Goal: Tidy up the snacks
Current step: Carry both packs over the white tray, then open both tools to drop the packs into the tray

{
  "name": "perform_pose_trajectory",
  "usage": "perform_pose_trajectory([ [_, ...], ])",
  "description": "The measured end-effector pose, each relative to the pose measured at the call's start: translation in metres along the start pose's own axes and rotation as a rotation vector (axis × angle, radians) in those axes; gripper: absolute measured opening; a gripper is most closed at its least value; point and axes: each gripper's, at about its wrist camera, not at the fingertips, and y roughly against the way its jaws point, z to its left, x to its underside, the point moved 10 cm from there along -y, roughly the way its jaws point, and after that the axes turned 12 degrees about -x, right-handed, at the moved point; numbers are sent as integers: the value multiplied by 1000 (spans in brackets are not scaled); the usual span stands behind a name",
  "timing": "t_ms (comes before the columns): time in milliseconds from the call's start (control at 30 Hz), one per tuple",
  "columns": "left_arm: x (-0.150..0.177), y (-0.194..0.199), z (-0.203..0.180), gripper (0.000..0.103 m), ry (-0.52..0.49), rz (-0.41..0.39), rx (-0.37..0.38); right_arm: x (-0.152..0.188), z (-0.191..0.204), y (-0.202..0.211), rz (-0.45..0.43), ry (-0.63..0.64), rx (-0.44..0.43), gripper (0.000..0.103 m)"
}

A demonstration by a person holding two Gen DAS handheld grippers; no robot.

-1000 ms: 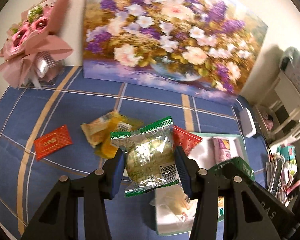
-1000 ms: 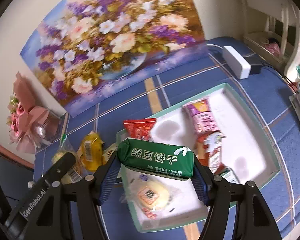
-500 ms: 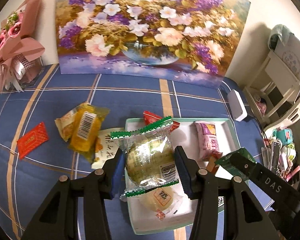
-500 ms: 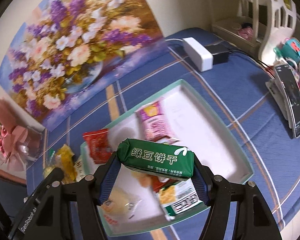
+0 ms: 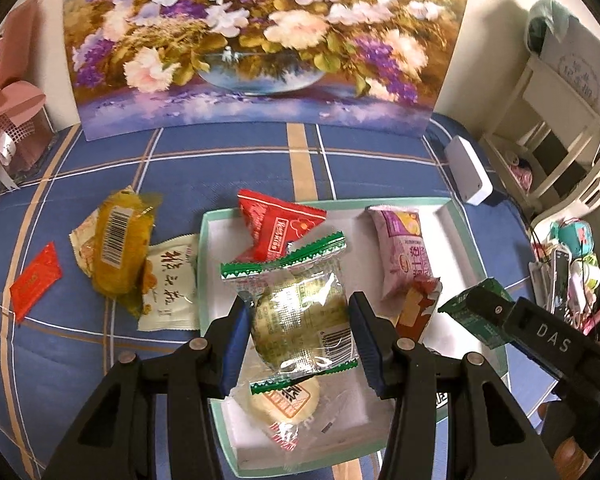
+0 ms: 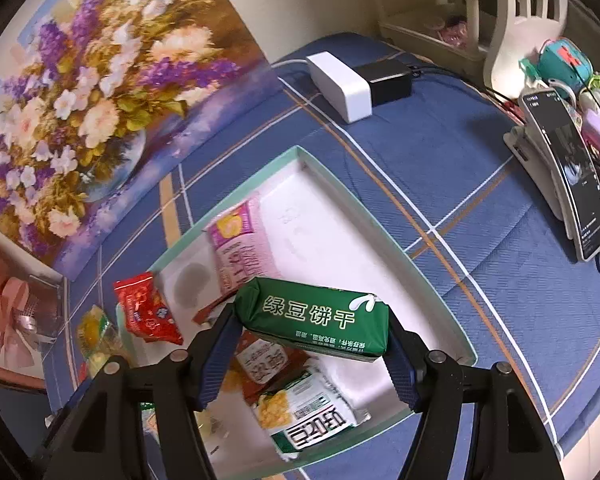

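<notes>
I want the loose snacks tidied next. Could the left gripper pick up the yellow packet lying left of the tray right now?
Probably not yet: the left gripper is shut on a clear green-edged packet. The yellow packet itself lies uncovered on the cloth, beside the tray.

Two grippers, each clamping one packet: a clear green-edged snack packet and a green biscuit pack. One tray holds five packets; four more lie outside it.

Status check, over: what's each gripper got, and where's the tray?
Left gripper shut on clear green-edged snack. Right gripper shut on green biscuit pack. Both above tray. Snacks already cover the tray's near half.
</notes>
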Motion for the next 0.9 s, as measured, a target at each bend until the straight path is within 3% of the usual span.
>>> perform_pose_trajectory([
  [567,14,-42,-19,51,-38,62,-38,9,-24,-40,92,-24,26,71],
  [900,22,-60,-25,51,-42,98,-47,8,-25,-50,101,-12,30,71],
])
